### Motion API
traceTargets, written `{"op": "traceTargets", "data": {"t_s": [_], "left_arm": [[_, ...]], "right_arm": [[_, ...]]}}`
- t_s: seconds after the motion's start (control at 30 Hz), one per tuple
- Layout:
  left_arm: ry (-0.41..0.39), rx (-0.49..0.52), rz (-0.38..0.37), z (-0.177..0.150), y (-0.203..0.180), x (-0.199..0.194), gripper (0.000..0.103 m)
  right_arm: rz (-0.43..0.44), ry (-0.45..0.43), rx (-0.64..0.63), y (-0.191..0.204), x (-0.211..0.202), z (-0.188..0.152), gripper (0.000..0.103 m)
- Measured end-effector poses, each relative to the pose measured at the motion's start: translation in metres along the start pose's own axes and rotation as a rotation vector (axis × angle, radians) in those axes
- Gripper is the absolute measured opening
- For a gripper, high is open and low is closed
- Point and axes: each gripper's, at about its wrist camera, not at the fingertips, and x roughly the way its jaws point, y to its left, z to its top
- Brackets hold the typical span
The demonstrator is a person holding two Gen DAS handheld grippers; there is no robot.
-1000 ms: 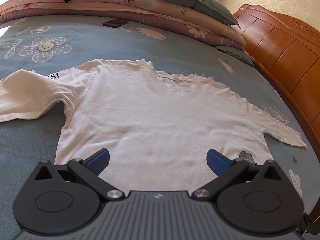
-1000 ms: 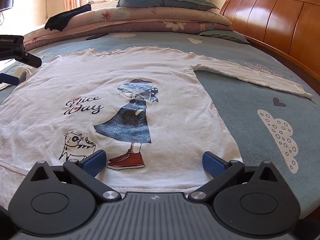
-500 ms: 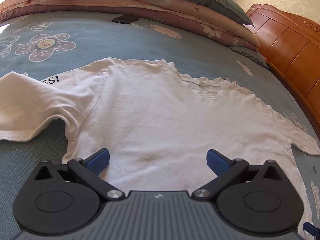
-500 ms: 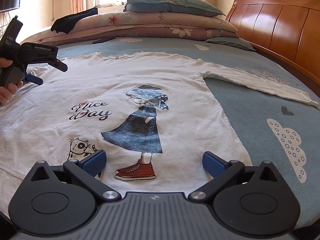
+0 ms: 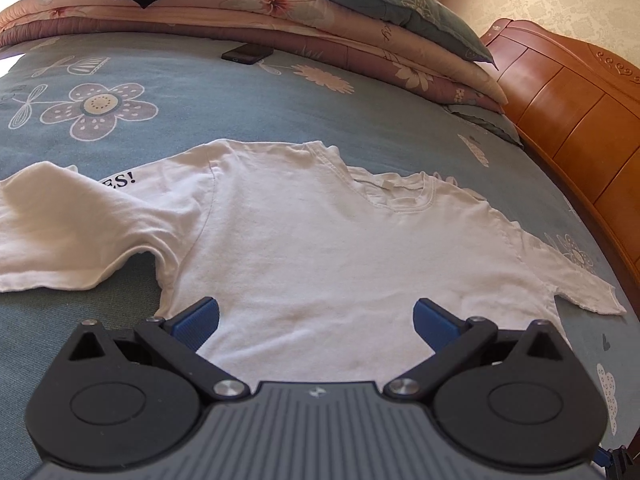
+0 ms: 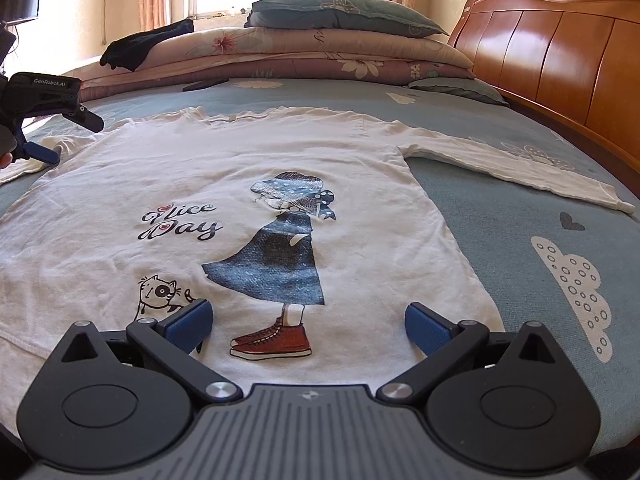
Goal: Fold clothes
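The left gripper (image 5: 316, 314) has its blue pads spread wide at the bottom of the left wrist view, with nothing between them; it hangs just over the white shirt (image 5: 320, 248), looking across its chest toward the neckline at the centre of the frame. Whether the pads touch the cloth cannot be told. The right gripper (image 6: 308, 322) is equally wide open and empty at the bottom of the right wrist view, poised low above the shirt's hem end, its pads flanking the printed red sneakers. The shirt (image 6: 224, 184) lies flat, print side up, on the blue patterned bedsheet (image 6: 520, 208), filling the middle of both frames. One long sleeve (image 6: 520, 168) stretches straight toward the right of the right wrist view; the other sleeve (image 5: 68, 220) lies rumpled at the left edge of the left wrist view. At the far left of the right wrist view the left gripper's body (image 6: 44, 96) appears side-on above that shoulder of the shirt, a fingertip (image 6: 5, 159) of the holding hand just visible at the frame edge. Folded quilts (image 6: 280, 56) with a pillow (image 6: 340, 12) on top sit at the top centre.
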Motion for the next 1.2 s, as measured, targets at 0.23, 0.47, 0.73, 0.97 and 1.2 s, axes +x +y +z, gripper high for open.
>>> {"op": "traceTargets", "data": {"t_s": [0.23,0.47,0.73,0.97,1.2], "left_arm": [[-0.04,0.023,-0.17,0.057,-0.012,0.025,0.103],[-0.044,-0.16,-0.249,0.117,0.016,0.1,0.102],[0.039,-0.327,-0.298,0.13,0.051,0.174,0.102],[-0.07,-0.282,-0.133,0.123,0.044,0.172,0.101],[-0.046,-0.228,-0.187,0.125,0.017,0.164,0.101]], "right_arm": [[0.033,0.002,0.005,-0.003,-0.006,0.007,0.103],[0.222,-0.056,-0.103,0.007,0.001,0.066,0.103],[0.222,0.05,0.021,-0.014,0.039,0.061,0.103],[0.231,0.074,0.092,-0.023,0.042,0.061,0.103],[0.212,0.066,0.067,-0.021,0.037,0.061,0.103]]}}
